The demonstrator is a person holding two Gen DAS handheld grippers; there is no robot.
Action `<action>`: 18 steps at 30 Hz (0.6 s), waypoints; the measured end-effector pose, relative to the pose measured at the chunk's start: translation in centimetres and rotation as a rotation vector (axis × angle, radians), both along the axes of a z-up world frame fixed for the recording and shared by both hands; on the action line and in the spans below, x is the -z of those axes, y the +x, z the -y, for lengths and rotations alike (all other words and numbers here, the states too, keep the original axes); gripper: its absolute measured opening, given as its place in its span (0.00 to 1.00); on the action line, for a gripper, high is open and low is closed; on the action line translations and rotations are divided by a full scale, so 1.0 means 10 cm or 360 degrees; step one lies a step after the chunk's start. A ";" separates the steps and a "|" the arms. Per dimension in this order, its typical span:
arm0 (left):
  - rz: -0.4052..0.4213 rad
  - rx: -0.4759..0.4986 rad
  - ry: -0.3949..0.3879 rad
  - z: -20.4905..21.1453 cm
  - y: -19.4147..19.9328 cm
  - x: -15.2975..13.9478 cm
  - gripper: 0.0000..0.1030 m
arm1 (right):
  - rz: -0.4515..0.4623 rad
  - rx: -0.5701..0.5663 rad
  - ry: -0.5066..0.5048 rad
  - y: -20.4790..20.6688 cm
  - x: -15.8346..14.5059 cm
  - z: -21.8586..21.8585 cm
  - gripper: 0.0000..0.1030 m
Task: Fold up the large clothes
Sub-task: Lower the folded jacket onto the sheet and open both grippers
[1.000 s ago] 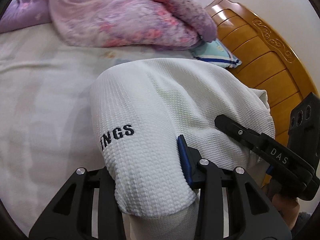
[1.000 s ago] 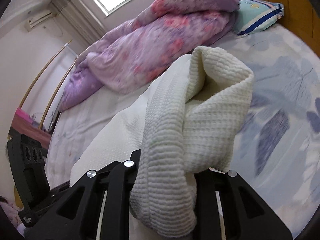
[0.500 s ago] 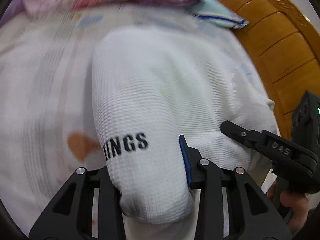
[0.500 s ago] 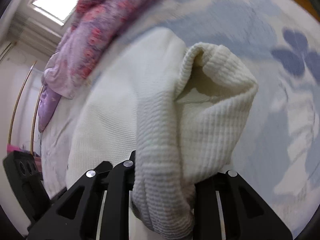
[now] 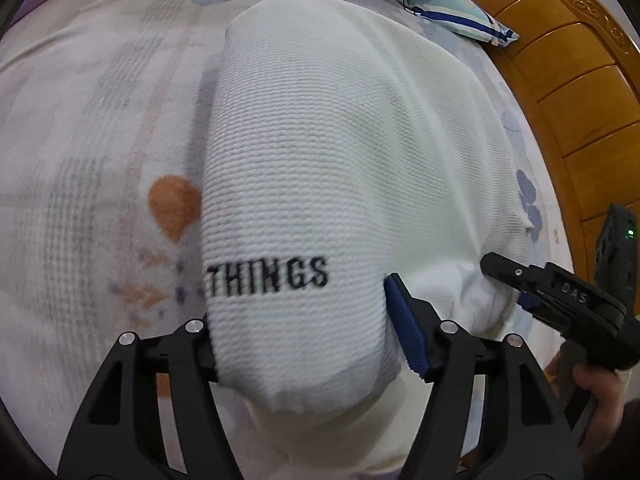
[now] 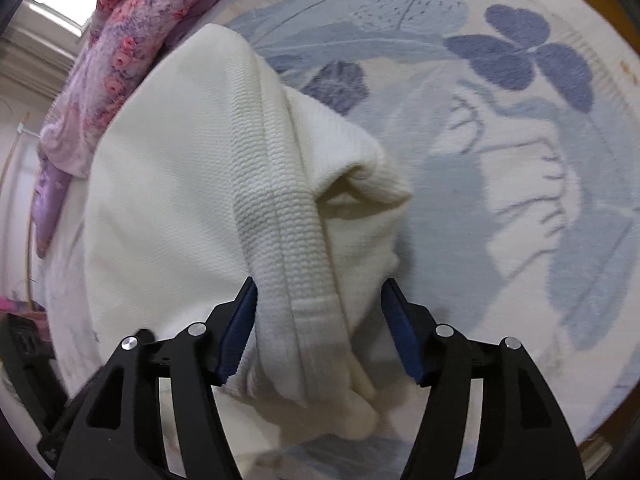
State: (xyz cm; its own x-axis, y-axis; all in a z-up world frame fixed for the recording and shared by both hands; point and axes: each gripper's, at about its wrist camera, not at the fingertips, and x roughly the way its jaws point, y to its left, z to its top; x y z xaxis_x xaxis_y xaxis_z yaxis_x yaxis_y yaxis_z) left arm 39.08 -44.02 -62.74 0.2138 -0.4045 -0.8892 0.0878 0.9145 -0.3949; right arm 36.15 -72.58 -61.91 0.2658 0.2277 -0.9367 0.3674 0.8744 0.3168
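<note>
Both the left gripper (image 5: 304,340) and right gripper (image 6: 318,328), jaws just opening, release the folded white sweater (image 5: 344,152) onto the bed (image 5: 80,128); next, probably withdrawing and smoothing the fold.

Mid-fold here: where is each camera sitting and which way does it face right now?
Left wrist: on the left tool, aimed steeply down at the white garment printed THINGS on the bed; its jaws have just opened around the cloth. The right tool and a hand show at right.
Right wrist: on the right tool, aimed steeply down at the garment's ribbed hem; jaws just opened, cloth between them.
Shared: the garment, the bed, the floral quilt.
</note>
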 end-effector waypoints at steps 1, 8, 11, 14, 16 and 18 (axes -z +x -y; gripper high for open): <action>-0.0002 -0.0013 0.0017 -0.02 -0.05 -0.03 0.71 | -0.0009 -0.0018 -0.0033 -0.02 -0.01 0.01 0.57; -0.0066 -0.0139 0.0022 -0.20 -0.35 0.02 0.74 | -0.0112 -0.0208 -0.0184 0.11 0.16 -0.02 0.61; -0.0072 -0.0174 -0.0029 -0.22 -0.33 -0.10 0.74 | -0.0146 -0.0223 -0.0195 0.20 0.24 0.00 0.61; -0.0045 -0.0247 -0.0097 -0.38 -0.43 -0.24 0.74 | -0.0160 -0.0257 -0.0214 0.26 0.26 0.00 0.62; -0.0098 -0.0249 -0.0014 -0.45 -0.50 -0.16 0.74 | -0.0153 -0.0300 -0.0256 0.27 0.24 -0.05 0.62; -0.0149 -0.0280 -0.0044 -0.50 -0.56 -0.06 0.74 | -0.0152 -0.0307 -0.0258 0.31 0.25 -0.08 0.62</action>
State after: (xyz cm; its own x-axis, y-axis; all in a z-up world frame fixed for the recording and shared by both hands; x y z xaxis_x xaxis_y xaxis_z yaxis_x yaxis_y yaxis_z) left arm 33.53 -39.02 -62.15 0.2005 -0.3925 -0.8976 -0.1107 0.9013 -0.4188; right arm 39.27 -71.77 -64.43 0.1405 0.1102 -0.9839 0.2107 0.9677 0.1385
